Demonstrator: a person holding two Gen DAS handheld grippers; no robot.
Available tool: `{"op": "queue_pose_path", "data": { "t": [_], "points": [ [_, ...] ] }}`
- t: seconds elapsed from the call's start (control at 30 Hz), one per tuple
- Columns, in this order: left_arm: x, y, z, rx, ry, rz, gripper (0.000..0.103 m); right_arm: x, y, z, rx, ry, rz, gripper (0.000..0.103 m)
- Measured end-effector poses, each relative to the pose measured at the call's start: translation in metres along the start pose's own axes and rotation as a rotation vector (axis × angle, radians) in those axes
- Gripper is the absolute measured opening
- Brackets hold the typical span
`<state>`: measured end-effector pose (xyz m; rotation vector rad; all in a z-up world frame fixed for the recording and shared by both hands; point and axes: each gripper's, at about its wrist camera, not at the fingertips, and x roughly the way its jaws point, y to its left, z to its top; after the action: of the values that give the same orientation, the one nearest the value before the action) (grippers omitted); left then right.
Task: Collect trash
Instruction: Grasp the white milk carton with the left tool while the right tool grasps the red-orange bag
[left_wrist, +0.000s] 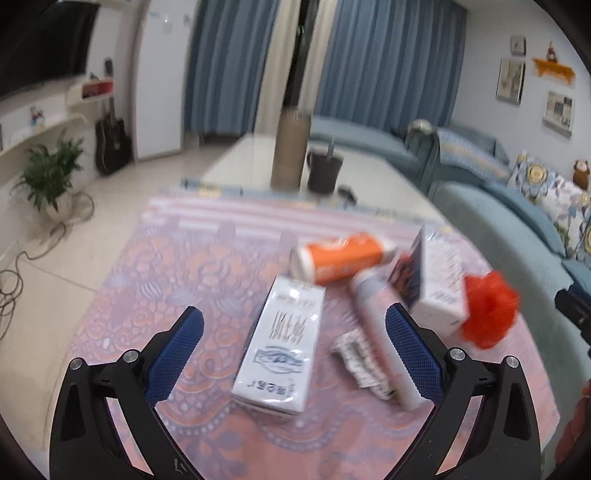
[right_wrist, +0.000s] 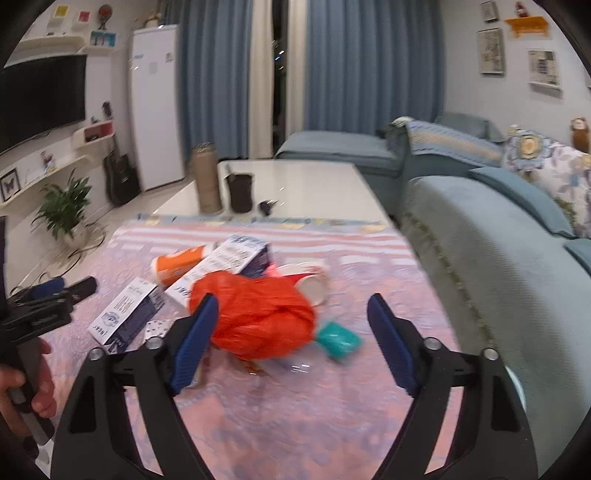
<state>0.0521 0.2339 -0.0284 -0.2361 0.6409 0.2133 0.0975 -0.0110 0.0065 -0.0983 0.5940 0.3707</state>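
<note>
Trash lies on a pink patterned tablecloth (left_wrist: 184, 266). In the left wrist view a white milk carton (left_wrist: 279, 347) lies between the fingers of my open left gripper (left_wrist: 295, 332). Behind it are an orange bottle (left_wrist: 341, 256), a white tube (left_wrist: 380, 332), a foil blister pack (left_wrist: 360, 360), a white box (left_wrist: 437, 280) and a red plastic bag (left_wrist: 487, 310). In the right wrist view my open right gripper (right_wrist: 291, 321) hovers around the red bag (right_wrist: 258, 317). Next to the bag lie a teal wrapper (right_wrist: 338, 339), a paper cup (right_wrist: 310, 282), the carton (right_wrist: 127, 314), a long box (right_wrist: 225, 262) and the orange bottle (right_wrist: 177, 264).
A tan cylinder (left_wrist: 288, 151) and a dark cup (left_wrist: 323, 171) stand at the table's far end on the white tabletop (right_wrist: 314, 188). A blue sofa (right_wrist: 498, 258) runs along the right side. A plant (left_wrist: 51, 177) and cables sit on the floor at left.
</note>
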Motion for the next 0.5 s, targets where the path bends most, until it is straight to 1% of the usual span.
{"op": "queue_pose_path", "data": {
  "t": [0.07, 0.1, 0.23, 0.3, 0.4, 0.47, 0.5],
  "points": [
    [0.017, 0.007, -0.001, -0.005, 0.055, -0.006, 0.095, 0.013, 0.005, -0.002, -0.014, 0.027, 0.011, 0.089],
    [0.026, 0.009, -0.002, -0.003, 0.088, -0.011, 0.094, 0.022, 0.009, -0.003, -0.029, 0.049, 0.003, 0.090],
    [0.050, 0.008, -0.007, 0.017, 0.159, -0.023, 0.092, 0.046, 0.015, -0.007, -0.045, 0.098, -0.006, 0.090],
    [0.062, 0.004, -0.009, 0.044, 0.197, -0.002, 0.092, 0.056, 0.014, -0.006, -0.040, 0.118, -0.006, 0.091],
    [0.079, -0.001, -0.012, 0.073, 0.267, 0.016, 0.083, 0.071, 0.011, -0.006, -0.027, 0.150, -0.020, 0.091],
    [0.087, -0.005, -0.014, 0.084, 0.281, 0.033, 0.080, 0.076, 0.008, -0.007, -0.016, 0.160, -0.015, 0.091],
    [0.089, -0.006, -0.015, 0.089, 0.285, 0.036, 0.075, 0.079, 0.006, -0.007, -0.007, 0.159, -0.015, 0.091]
  ]
}}
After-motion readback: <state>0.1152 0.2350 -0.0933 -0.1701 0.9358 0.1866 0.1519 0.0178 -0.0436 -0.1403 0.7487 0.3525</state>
